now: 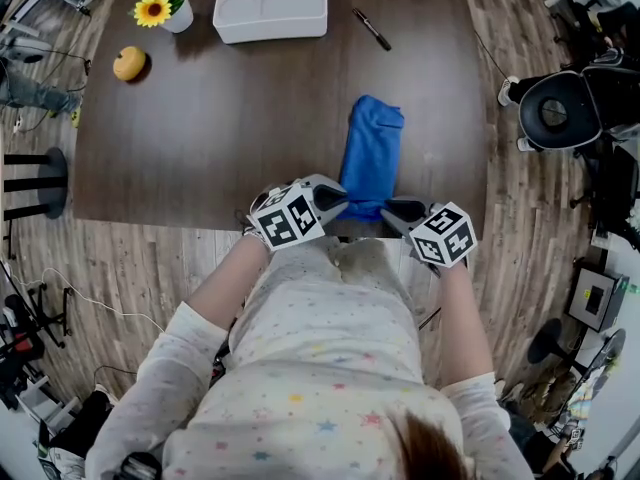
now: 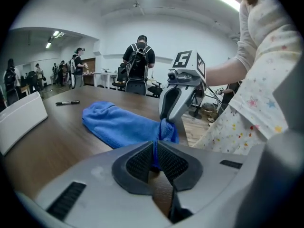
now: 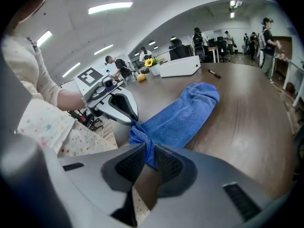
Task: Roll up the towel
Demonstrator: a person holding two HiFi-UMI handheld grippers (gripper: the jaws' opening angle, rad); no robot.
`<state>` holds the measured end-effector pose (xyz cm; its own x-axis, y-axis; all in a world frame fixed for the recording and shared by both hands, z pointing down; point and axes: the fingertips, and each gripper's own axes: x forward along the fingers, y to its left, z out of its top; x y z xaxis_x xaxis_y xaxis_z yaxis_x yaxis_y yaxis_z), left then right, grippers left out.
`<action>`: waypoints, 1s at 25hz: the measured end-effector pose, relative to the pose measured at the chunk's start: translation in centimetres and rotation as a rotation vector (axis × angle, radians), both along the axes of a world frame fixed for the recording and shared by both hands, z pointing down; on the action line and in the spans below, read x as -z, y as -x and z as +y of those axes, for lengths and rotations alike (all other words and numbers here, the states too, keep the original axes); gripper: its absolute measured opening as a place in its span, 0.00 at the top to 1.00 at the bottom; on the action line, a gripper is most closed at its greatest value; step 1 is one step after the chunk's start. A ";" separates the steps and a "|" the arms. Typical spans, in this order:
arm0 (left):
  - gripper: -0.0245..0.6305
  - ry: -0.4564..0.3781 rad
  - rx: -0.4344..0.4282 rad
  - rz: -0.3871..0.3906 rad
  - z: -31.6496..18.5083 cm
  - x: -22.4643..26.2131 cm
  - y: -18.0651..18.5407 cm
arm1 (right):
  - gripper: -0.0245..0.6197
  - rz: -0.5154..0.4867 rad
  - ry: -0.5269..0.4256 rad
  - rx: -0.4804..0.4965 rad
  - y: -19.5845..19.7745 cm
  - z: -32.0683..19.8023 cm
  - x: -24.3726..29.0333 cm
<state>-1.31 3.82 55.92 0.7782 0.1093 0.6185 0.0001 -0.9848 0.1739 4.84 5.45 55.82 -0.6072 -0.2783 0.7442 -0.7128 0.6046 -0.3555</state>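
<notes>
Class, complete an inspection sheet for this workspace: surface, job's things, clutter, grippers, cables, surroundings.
Surface: dark wooden table.
Job's things: blue towel, folded into a long strip, lying flat, not yet rolled.
Clutter: white tray, black pen, orange fruit, potted sunflower, all towards the far side.
Grippers: left gripper and right gripper each shut on the towel's near end.
Cables: thin white cable on the floor, left of the table.
Surroundings: plank floor, black chair at right, people standing beyond.
</notes>
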 end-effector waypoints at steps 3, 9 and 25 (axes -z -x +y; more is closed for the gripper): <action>0.92 -0.050 0.069 0.030 -2.1 0.9 0.0 | 0.86 -0.018 0.010 -0.063 -0.5 -1.7 -0.4; 0.92 -0.046 -0.028 0.149 -0.7 4.1 -1.0 | 0.91 -0.058 0.026 -0.221 -1.8 -4.0 -0.8; 0.91 -0.058 -0.089 -0.058 -0.2 -2.4 -2.3 | 0.93 -0.045 -0.177 0.010 0.2 -2.5 4.1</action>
